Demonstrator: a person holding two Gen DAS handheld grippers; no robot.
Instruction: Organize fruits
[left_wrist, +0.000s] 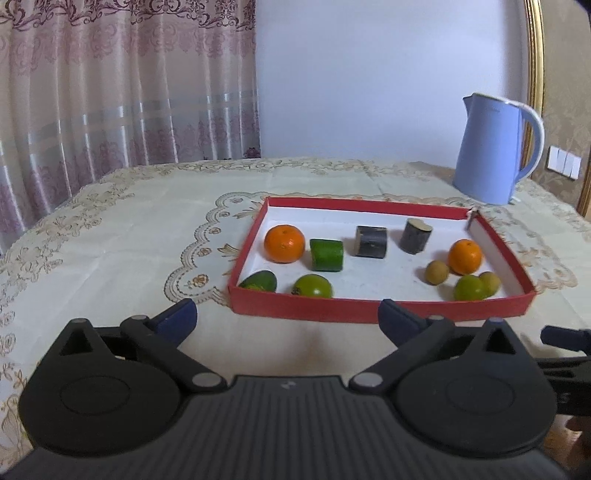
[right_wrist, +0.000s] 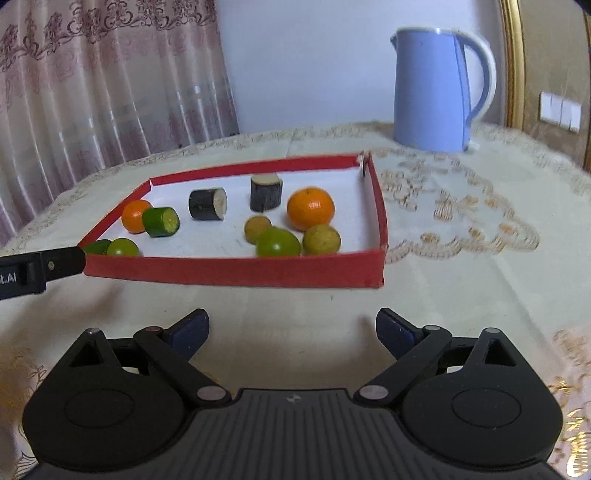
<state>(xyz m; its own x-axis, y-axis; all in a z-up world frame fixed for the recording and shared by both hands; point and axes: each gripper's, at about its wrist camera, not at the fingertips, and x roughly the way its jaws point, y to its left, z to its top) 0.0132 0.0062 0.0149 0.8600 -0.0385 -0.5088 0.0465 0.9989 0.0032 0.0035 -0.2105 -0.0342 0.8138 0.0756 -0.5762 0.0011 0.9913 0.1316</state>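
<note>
A shallow red tray (left_wrist: 332, 308) with a white floor lies on the table and holds all the fruit. On its left side are an orange (left_wrist: 284, 243), a green cut piece (left_wrist: 326, 254) and two green fruits (left_wrist: 313, 286). Two dark cut pieces (left_wrist: 371, 241) stand at the back. To the right, a second orange (left_wrist: 465, 256), a green fruit (left_wrist: 470, 288) and two small yellowish fruits (left_wrist: 436, 272) sit close together. My left gripper (left_wrist: 288, 314) is open and empty just before the tray's front wall. My right gripper (right_wrist: 292, 323) is open too, short of the tray (right_wrist: 240, 271).
A light blue kettle (left_wrist: 491, 151) stands behind the tray's right corner. An embroidered cream cloth (left_wrist: 110, 240) covers the table, with pink curtains (left_wrist: 110, 92) behind it on the left. A finger of the left gripper (right_wrist: 55, 267) shows beside the tray's near left corner.
</note>
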